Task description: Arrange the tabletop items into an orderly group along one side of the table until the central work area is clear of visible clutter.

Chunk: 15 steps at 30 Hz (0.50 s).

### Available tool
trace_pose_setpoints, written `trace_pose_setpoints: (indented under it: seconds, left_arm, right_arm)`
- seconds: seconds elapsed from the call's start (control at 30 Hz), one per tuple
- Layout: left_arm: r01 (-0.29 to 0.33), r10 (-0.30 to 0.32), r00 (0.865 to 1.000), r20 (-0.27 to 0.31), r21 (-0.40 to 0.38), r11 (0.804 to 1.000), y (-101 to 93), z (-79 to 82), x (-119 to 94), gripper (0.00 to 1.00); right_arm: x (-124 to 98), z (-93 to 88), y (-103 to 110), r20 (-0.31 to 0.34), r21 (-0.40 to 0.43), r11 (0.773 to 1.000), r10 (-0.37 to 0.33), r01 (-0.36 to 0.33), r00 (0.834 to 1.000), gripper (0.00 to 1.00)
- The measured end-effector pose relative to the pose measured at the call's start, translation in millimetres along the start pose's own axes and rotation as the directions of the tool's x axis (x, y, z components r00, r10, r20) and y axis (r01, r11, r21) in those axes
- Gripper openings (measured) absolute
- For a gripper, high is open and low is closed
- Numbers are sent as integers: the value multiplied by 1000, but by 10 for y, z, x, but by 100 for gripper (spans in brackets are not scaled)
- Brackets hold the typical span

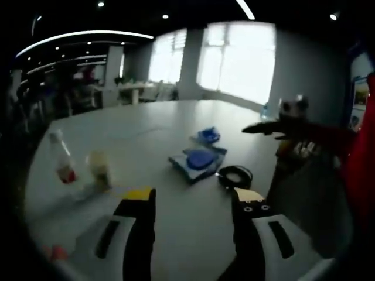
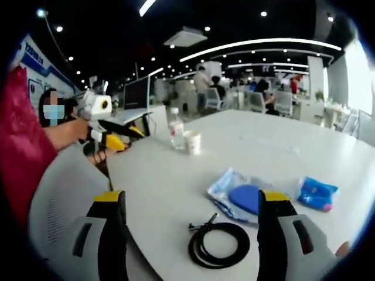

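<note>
My left gripper (image 1: 193, 202) hangs open over the near part of the white table (image 1: 146, 123), nothing between its jaws. Beyond it lie a coiled black cable (image 1: 235, 175), a blue pad in a clear bag (image 1: 196, 161) and a small blue packet (image 1: 208, 136). A water bottle (image 1: 61, 158) and a paper cup (image 1: 99, 170) stand to the left. My right gripper (image 2: 193, 202) is open above the table edge (image 2: 146, 193), with the cable (image 2: 220, 243) lying on the table between its jaws. The bagged pad (image 2: 243, 196), packet (image 2: 318, 194), bottle (image 2: 176, 129) and cup (image 2: 191, 142) lie beyond.
A grey chair back (image 2: 58, 193) stands at the table's left edge. A monitor (image 2: 136, 93) sits on a desk behind it. The right gripper (image 1: 281, 126) shows at the right, held by a red-sleeved arm. The left gripper (image 2: 111, 132) shows at the left.
</note>
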<state>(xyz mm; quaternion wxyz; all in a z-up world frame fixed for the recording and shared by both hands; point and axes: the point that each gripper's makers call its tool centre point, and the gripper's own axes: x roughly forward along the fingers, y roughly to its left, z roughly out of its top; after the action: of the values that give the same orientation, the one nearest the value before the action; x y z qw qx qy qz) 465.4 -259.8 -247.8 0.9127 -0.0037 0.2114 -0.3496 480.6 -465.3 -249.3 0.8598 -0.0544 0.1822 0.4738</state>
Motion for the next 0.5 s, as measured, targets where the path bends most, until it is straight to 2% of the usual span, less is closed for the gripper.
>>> trace_pose_setpoints:
  seconds: [0.27, 0.5]
  left_arm:
    - [22, -22, 1000, -22, 3, 1000, -145, 1, 268, 49]
    - [52, -52, 999, 7, -13, 999, -250, 155, 521, 47]
  right_arm:
    - [-86, -117, -263, -13, 65, 995, -73, 73, 997, 88]
    - [-144, -146, -445, -26, 81, 989, -125, 127, 992, 82]
